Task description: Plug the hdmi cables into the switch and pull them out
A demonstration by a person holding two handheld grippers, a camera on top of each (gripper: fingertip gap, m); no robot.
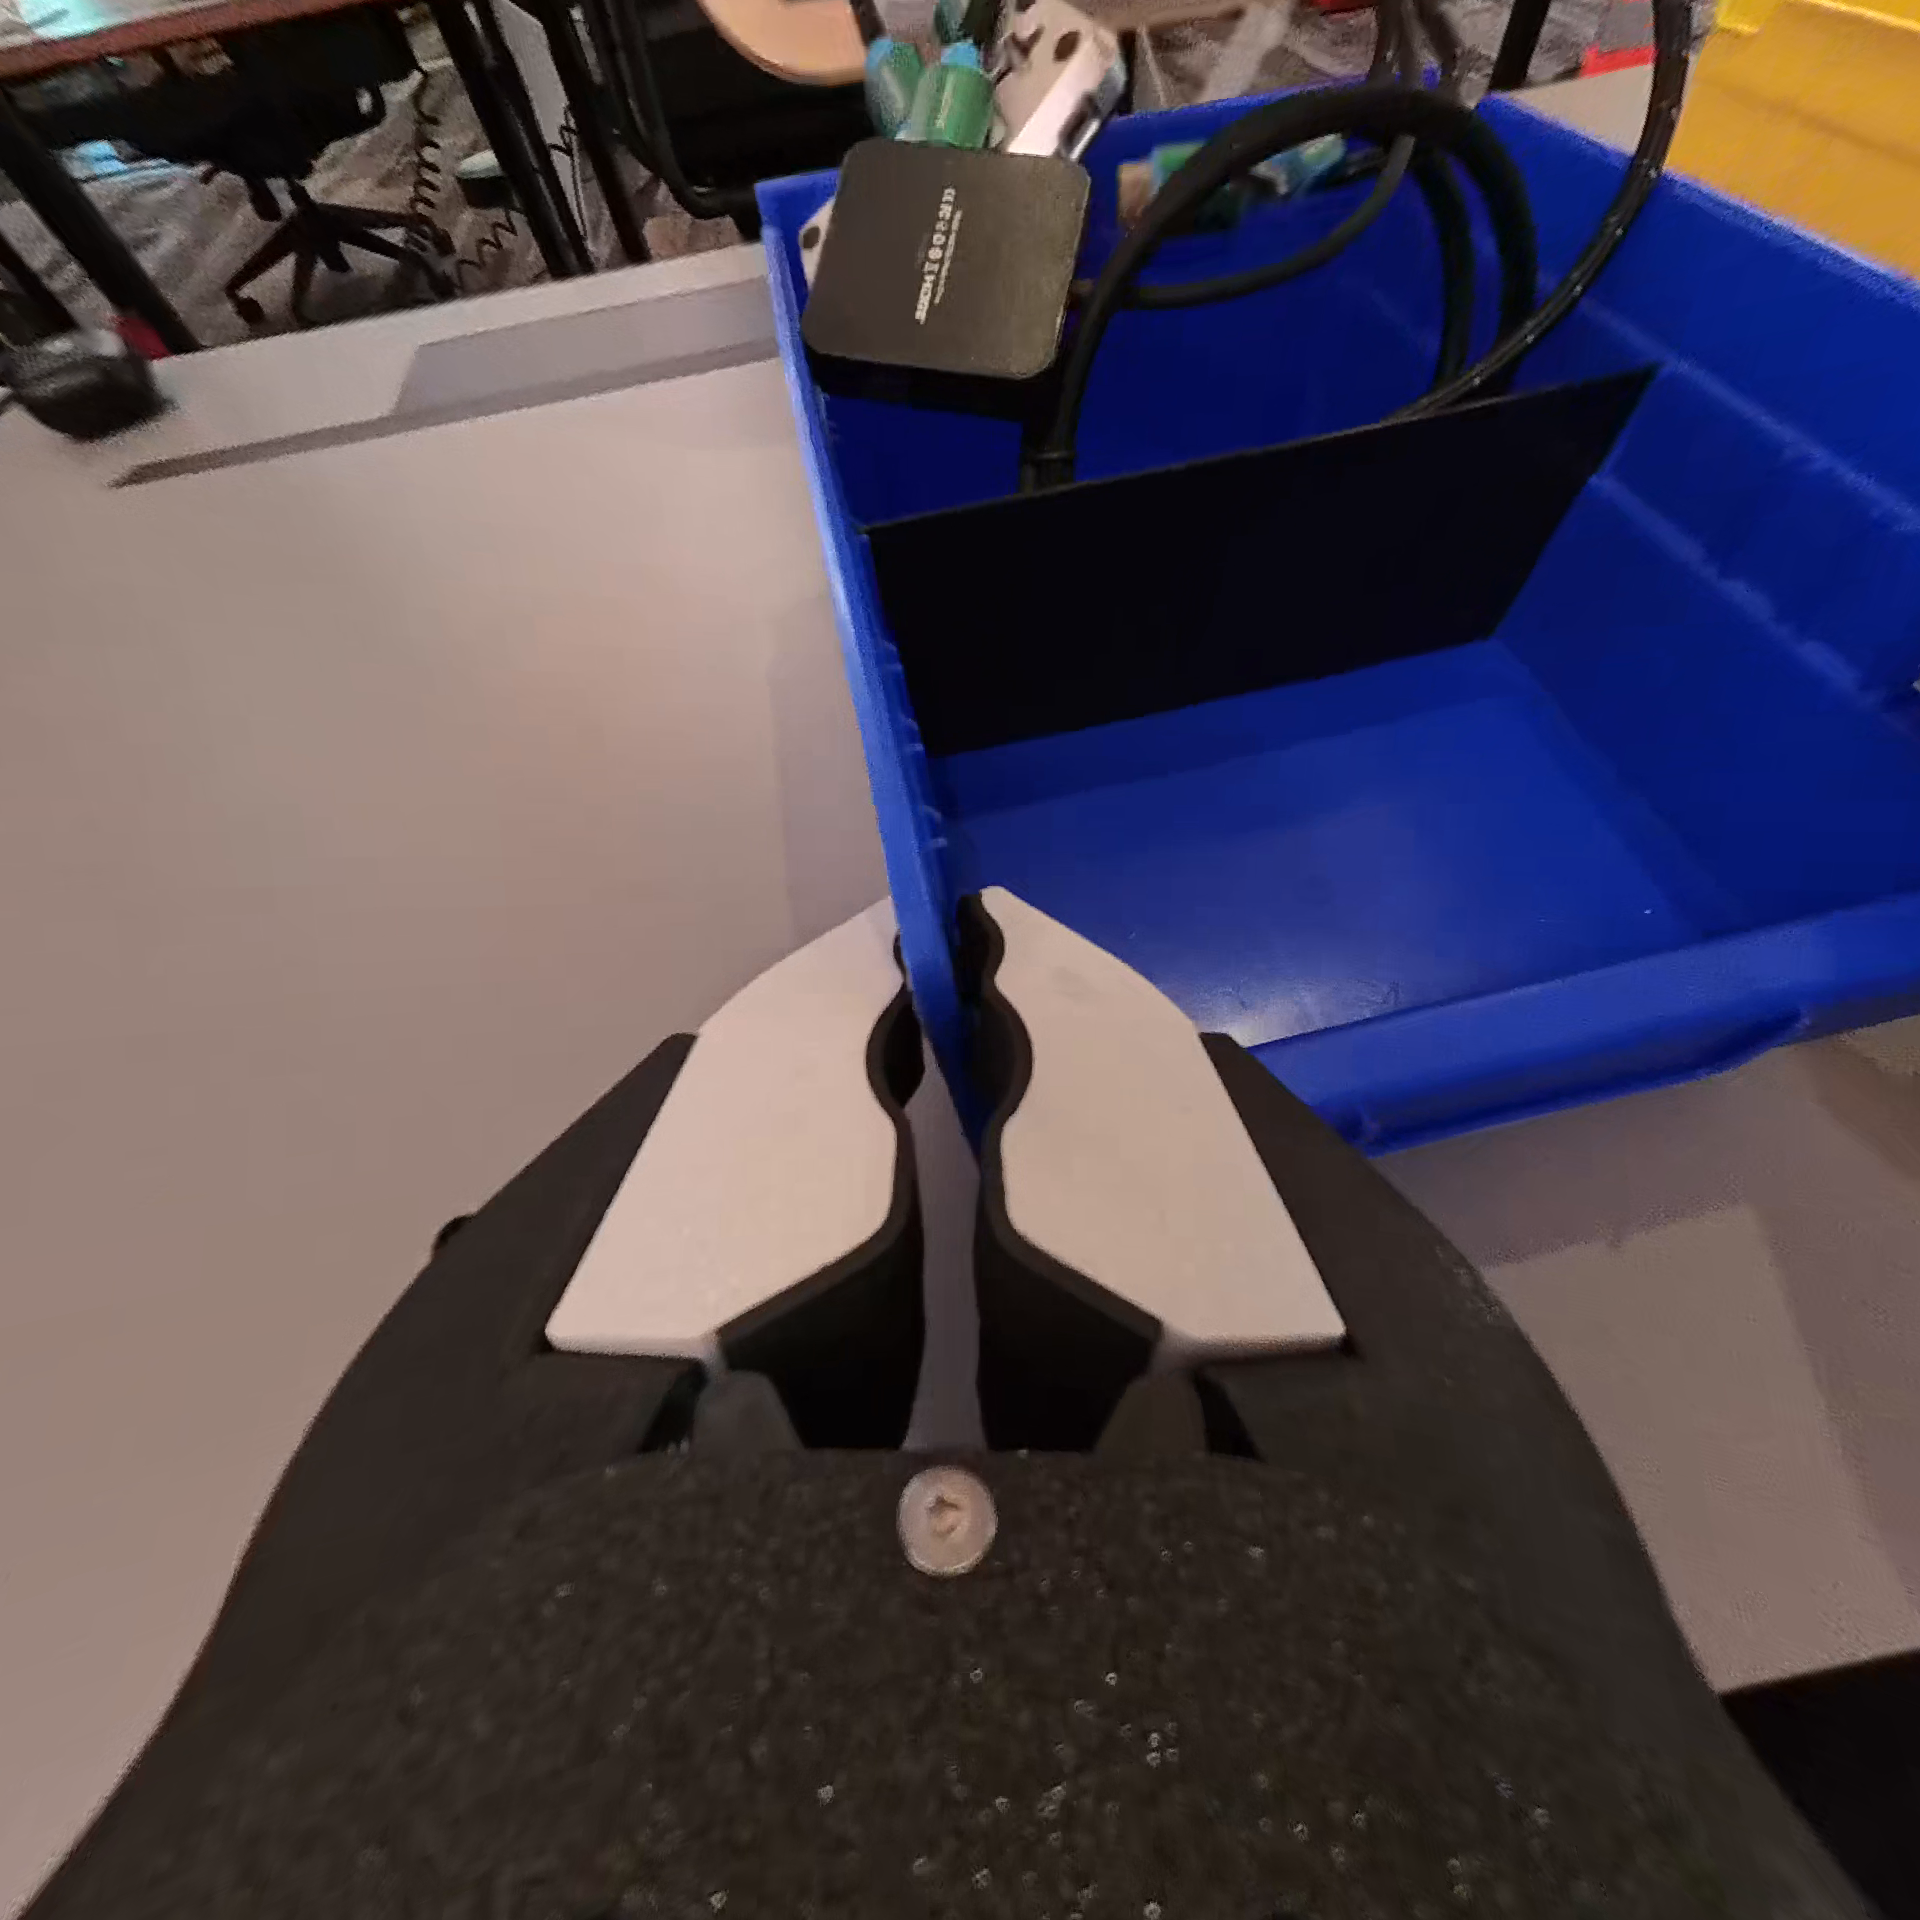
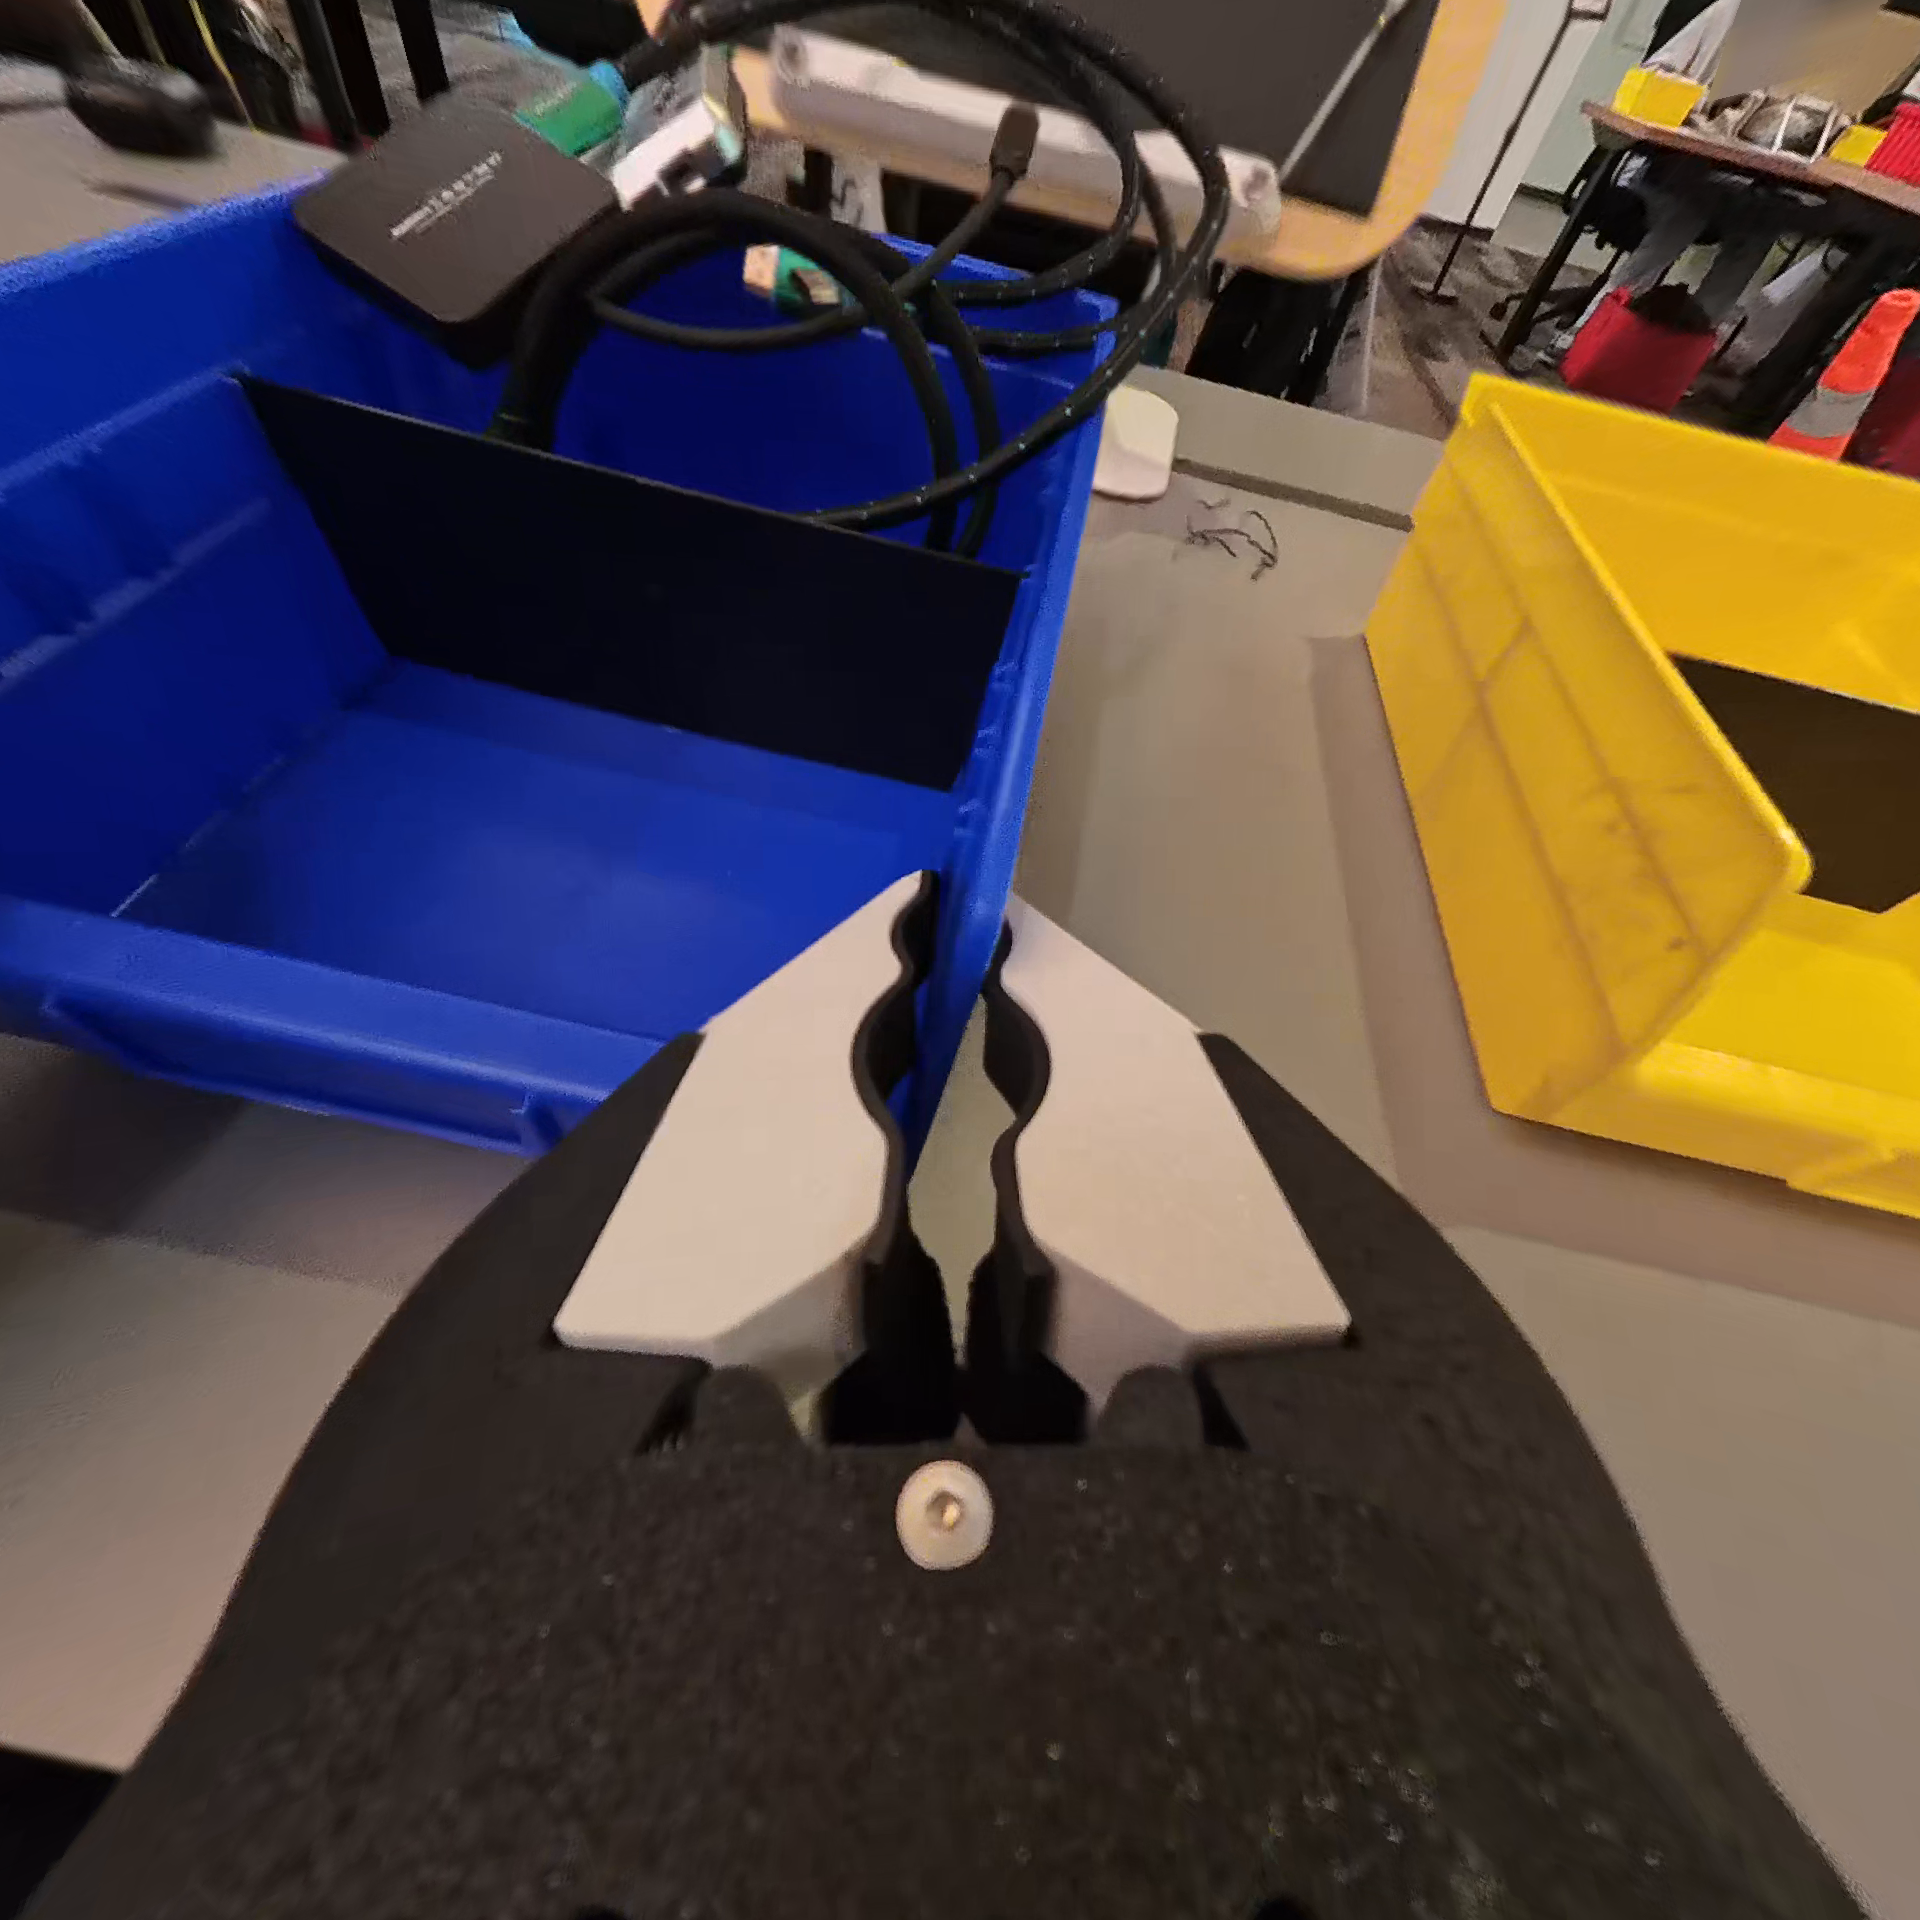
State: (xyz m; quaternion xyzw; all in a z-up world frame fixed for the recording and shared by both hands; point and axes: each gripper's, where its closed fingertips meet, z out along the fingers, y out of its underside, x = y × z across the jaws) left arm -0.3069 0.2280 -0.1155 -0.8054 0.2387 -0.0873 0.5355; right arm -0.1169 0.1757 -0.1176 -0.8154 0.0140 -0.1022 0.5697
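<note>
Left tool: narrow, clamped on the left side wall of the blue bin at its near corner. Right tool: narrow, clamped on the bin's right wall. Bin sits on the grey desk; black divider splits it, near compartment bare. Switch, black and square, lies tilted on the far left rim, well beyond both tools. Black cables coil in the far compartment. Yellow bin to the right.

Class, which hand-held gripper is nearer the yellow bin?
Right. The right hand-held gripper clamps the wall of the blue bin that faces the yellow bin; the left hand-held gripper clamps the opposite wall, farther away.
</note>
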